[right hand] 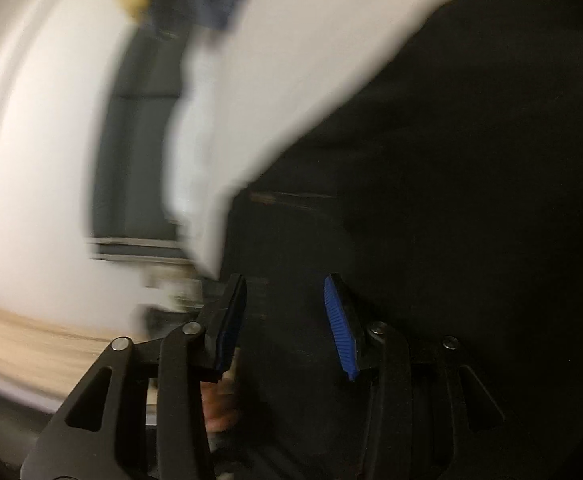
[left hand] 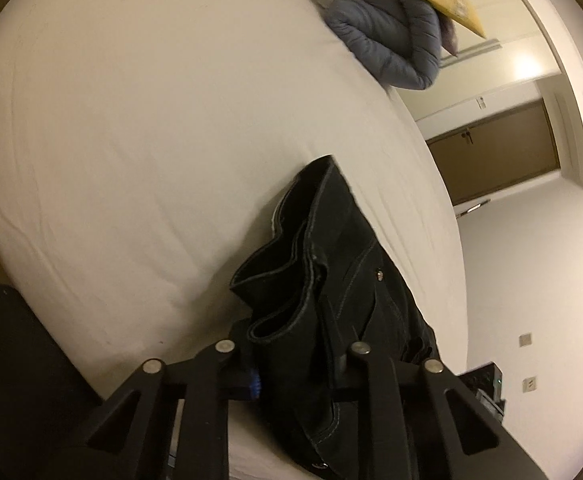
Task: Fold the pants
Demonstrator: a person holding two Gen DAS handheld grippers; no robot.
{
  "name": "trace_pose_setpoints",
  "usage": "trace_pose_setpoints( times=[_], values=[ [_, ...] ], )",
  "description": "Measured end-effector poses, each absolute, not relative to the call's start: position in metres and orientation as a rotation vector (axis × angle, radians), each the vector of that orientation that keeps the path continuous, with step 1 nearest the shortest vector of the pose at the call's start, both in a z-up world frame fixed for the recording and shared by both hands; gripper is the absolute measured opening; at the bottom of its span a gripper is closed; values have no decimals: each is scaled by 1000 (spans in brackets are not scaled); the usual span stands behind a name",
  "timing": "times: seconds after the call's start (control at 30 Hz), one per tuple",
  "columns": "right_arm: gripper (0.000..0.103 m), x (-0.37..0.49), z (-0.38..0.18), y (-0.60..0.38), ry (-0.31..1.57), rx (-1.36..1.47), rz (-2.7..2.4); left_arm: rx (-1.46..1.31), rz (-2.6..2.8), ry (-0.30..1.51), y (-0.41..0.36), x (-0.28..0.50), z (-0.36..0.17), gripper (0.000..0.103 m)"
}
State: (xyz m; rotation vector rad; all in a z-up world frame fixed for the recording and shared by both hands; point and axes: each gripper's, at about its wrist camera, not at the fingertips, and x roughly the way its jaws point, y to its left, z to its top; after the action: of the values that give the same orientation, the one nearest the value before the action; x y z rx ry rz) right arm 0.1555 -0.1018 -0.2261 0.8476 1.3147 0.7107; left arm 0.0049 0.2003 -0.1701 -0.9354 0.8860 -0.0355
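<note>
The black pants [left hand: 331,280] lie bunched on the white bed [left hand: 131,120], near its edge. The left hand-held gripper [left hand: 291,364] is pinching the thick top edge of the pants, where the seams and a small metal stud show. One blue pad just peeks out beside the cloth.

The right hand-held gripper [right hand: 285,320] is spread part way, and its blue pads [right hand: 339,328] press on nothing. Dark cloth fills the view behind them — probably more of the pants, but the picture is too blurry to be sure.

This looks like the very start of the fold: one side is held, the other is not. Next, the right hand-held gripper needs to find the other side of the top edge and pinch it, so both can lift the pants and spread them flat.

A puffy blue jacket [left hand: 391,36] sits far up the bed, out of the way.
</note>
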Motion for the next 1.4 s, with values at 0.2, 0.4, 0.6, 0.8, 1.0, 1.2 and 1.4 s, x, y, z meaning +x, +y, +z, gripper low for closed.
trace_pose_setpoints(
  times=[0.2, 0.4, 0.6, 0.8, 1.0, 1.2, 1.4],
  values=[
    [32, 153, -231, -104, 1301, 849, 700, -715, -28, 847, 171, 9, -132, 17],
    [32, 147, -234, -107, 1283, 865, 694, -565, -35, 825, 146, 14, -105, 17],
    [32, 143, -235, -104, 1278, 853, 678, -500, -23, 825, 133, 16, -94, 17],
    [32, 142, -232, -102, 1270, 845, 673, -447, -31, 815, 119, 17, -81, 17],
    [59, 137, -209, -109, 1222, 845, 660, -367, -68, 795, 91, 17, -63, 17],
    [61, 131, -180, -155, 1151, 914, 665, -257, -156, 777, 36, 17, -44, 16],
    [66, 117, -151, -207, 1095, 923, 690, -93, -299, 792, -48, 8, -45, 16]
  ],
)
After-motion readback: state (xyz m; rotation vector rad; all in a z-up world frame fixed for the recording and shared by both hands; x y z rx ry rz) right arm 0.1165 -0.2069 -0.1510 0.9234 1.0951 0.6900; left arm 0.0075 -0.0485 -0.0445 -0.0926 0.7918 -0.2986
